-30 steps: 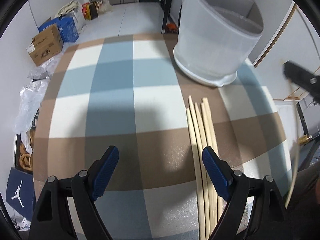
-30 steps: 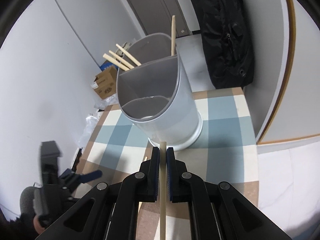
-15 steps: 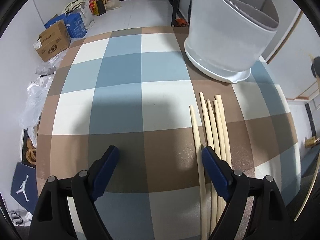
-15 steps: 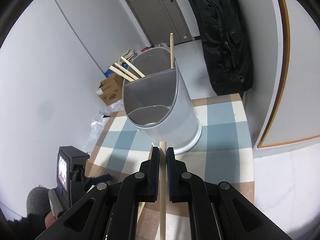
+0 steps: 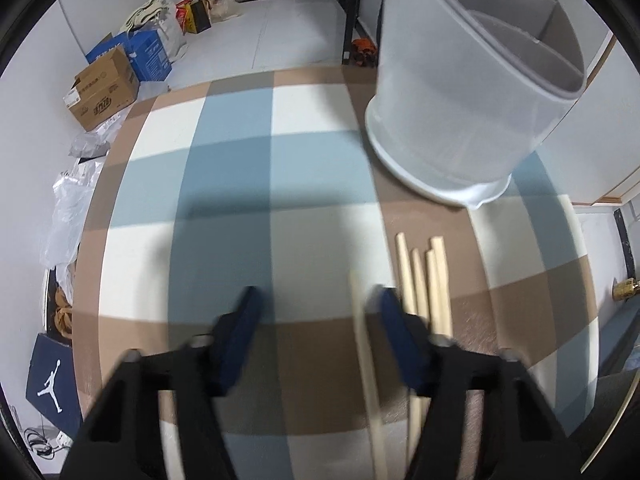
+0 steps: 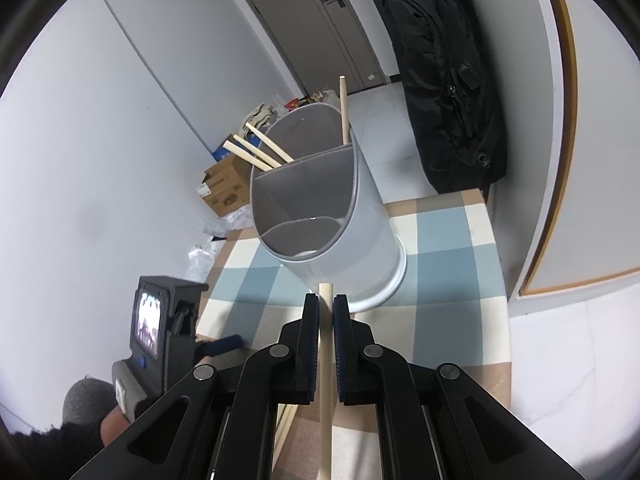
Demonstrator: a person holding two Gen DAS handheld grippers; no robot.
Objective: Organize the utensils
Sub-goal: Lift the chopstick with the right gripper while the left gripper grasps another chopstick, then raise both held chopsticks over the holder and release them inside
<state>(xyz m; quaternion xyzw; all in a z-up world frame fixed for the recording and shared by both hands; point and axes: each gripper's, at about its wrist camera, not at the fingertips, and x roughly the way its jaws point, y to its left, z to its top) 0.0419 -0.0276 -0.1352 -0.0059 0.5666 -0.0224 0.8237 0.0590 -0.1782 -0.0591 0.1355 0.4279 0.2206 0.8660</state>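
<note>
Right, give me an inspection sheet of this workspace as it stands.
Surface: checked tablecloth in blue, cream and brown.
Job's things: grey divided holder with four chopsticks in its far compartments; loose chopsticks lying on the cloth.
Clutter: nothing seen on the table.
Claws: right claw shut on one chopstick; left claw, blurred, has just been closing, a chopstick between its jaws, not yet pinched.
Cables: nothing seen on the table.
Surroundings: cardboard box, black bag, door.

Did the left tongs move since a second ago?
Yes. The left tongs slid toward the chopsticks on the table; their jaws have just been closing, one stick between them, not yet pinched.
</note>
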